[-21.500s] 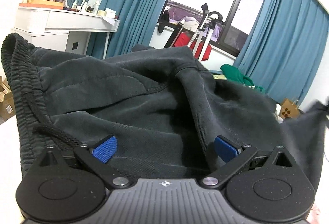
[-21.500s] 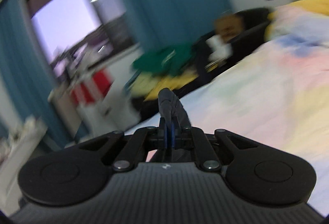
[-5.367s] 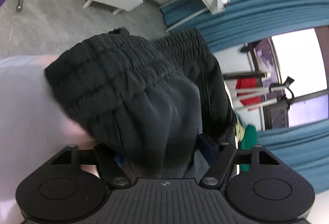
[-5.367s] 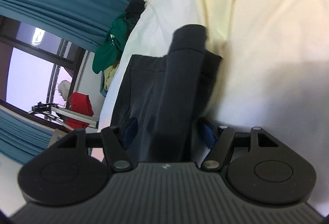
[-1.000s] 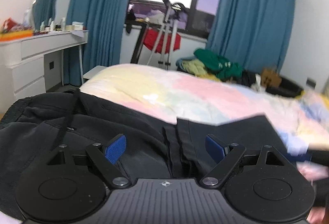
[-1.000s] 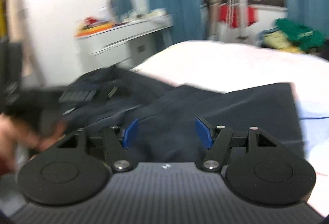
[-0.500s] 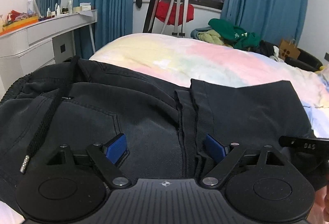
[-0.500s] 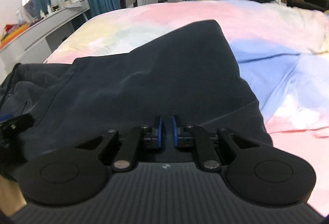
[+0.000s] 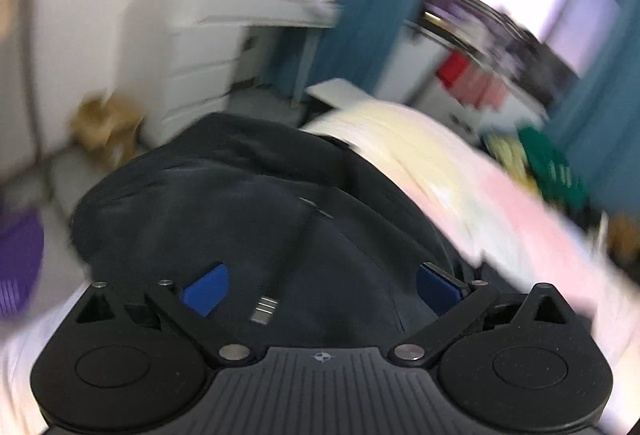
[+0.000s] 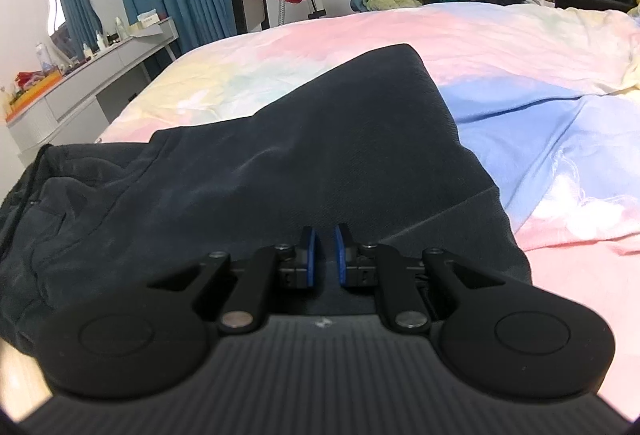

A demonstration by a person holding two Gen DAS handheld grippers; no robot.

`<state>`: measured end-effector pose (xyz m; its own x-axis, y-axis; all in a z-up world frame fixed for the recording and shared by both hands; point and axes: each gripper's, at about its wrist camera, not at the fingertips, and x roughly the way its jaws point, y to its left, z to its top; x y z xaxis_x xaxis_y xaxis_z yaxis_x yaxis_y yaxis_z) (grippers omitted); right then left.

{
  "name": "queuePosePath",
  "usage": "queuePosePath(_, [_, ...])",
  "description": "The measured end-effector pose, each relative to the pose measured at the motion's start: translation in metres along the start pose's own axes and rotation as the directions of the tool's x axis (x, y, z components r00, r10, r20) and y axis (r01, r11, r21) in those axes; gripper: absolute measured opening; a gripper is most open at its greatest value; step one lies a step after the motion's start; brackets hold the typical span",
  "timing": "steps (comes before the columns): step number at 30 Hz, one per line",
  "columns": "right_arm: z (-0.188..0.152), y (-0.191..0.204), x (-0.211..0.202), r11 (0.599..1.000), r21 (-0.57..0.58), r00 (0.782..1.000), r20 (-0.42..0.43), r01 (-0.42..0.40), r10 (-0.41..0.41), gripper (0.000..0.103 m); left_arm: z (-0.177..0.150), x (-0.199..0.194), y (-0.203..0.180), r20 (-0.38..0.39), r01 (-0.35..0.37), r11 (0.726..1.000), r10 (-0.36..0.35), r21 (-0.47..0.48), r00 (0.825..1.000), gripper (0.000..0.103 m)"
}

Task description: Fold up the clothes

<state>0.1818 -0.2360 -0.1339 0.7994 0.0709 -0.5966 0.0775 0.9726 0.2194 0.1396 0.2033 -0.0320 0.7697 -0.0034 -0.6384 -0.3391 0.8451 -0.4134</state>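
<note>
The dark shorts [image 10: 280, 155] lie flat on my pastel bed [image 10: 520, 47], my right claw [image 10: 324, 255] nearly closed over their near edge with a slit between pads, while my left claw [image 9: 320, 287], blurred, gapes wide above their drawstring [image 9: 265, 309].

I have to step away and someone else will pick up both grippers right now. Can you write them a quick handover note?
Left gripper: open, over the waistband end of the dark trousers, drawstring tip between its fingers; this view is blurred.
Right gripper: nearly shut at the near edge of the leg end; whether it pinches cloth cannot be told.
Trousers lie on the pastel bed sheet, legs apparently folded one over the other, lengthwise.
Left: fold them across and smooth the waistband end, which is bunched.
</note>
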Motion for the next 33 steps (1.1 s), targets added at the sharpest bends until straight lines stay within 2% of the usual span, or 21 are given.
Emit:
queuePosePath(2, [-0.001,0.002,-0.003,1.000,-0.014,1.000,0.001,0.009,-0.009,0.011,0.018,-0.007,0.036,-0.038,-0.029,0.987,0.023,-0.161,0.999,0.102])
queuePosePath(4, [-0.001,0.005,-0.005,1.000,-0.023,1.000,-0.002,0.017,-0.017,0.012,0.026,-0.010,0.075,-0.068,-0.059,0.951,0.041,-0.303,0.997,0.102])
queuePosePath(6, [0.001,0.007,-0.007,1.000,-0.005,1.000,-0.009,0.020,-0.020,0.013,0.028,-0.006,0.109,-0.115,-0.076,0.910,0.031,-0.407,0.993,0.102])
queuePosePath(9, [0.001,0.009,-0.010,1.000,0.028,1.000,-0.018,0.014,-0.014,0.016,0.019,0.018,0.146,-0.222,-0.078,0.838,-0.052,-0.539,0.974,0.100])
queuePosePath(12, [0.001,0.018,-0.012,1.000,0.014,1.000,-0.016,0.005,-0.005,0.016,0.009,0.045,0.168,-0.250,-0.036,0.754,-0.172,-0.656,0.953,0.097])
queuePosePath(15, [0.001,0.029,-0.010,1.000,-0.007,1.000,-0.012,-0.027,0.027,0.017,0.020,0.065,0.174,-0.193,0.015,0.727,-0.202,-0.687,0.960,0.094])
queuePosePath(17, [0.001,0.037,-0.009,0.998,-0.024,0.999,-0.009,-0.051,0.050,0.017,0.030,0.074,0.174,-0.169,0.026,0.735,-0.190,-0.677,0.967,0.078])
queuePosePath(18, [0.000,0.047,-0.009,0.995,-0.053,0.997,-0.004,-0.079,0.079,0.017,0.035,0.079,0.173,-0.162,0.026,0.743,-0.180,-0.669,0.970,0.075])
queuePosePath(20, [-0.005,0.064,-0.008,0.985,-0.122,0.992,-0.003,-0.122,0.123,0.017,0.039,0.085,0.171,-0.164,-0.008,0.767,-0.128,-0.642,0.978,0.057])
queuePosePath(22, [-0.013,0.080,-0.003,0.972,-0.186,0.990,-0.032,-0.144,0.140,0.016,0.040,0.086,0.168,-0.161,-0.022,0.787,-0.098,-0.616,0.982,0.046])
queuePosePath(23, [-0.016,0.086,0.000,0.965,-0.214,0.988,-0.045,-0.153,0.147,0.016,0.044,0.082,0.163,-0.143,-0.019,0.810,-0.081,-0.587,0.986,0.036])
queuePosePath(25, [-0.017,0.088,0.003,0.964,-0.219,0.988,-0.050,-0.153,0.145,0.016,0.056,0.069,0.143,-0.075,0.001,0.881,-0.042,-0.474,0.996,0.022])
queuePosePath(26, [-0.017,0.089,0.005,0.963,-0.222,0.988,-0.053,-0.152,0.144,0.016,0.061,0.060,0.129,-0.025,0.015,0.917,-0.028,-0.398,0.999,0.020])
queuePosePath(28, [-0.018,0.091,0.008,0.962,-0.228,0.988,-0.058,-0.151,0.142,0.016,0.064,0.043,0.101,0.068,0.028,0.963,-0.010,-0.269,0.998,0.017])
queuePosePath(30, [-0.019,0.093,0.012,0.961,-0.233,0.988,-0.063,-0.150,0.139,0.016,0.064,0.028,0.077,0.156,0.035,0.986,-0.010,-0.160,0.988,0.015])
queuePosePath(33, [-0.020,0.094,0.016,0.960,-0.236,0.988,-0.071,-0.150,0.137,0.016,0.060,0.009,0.038,0.241,0.019,0.998,-0.005,-0.056,0.971,0.013])
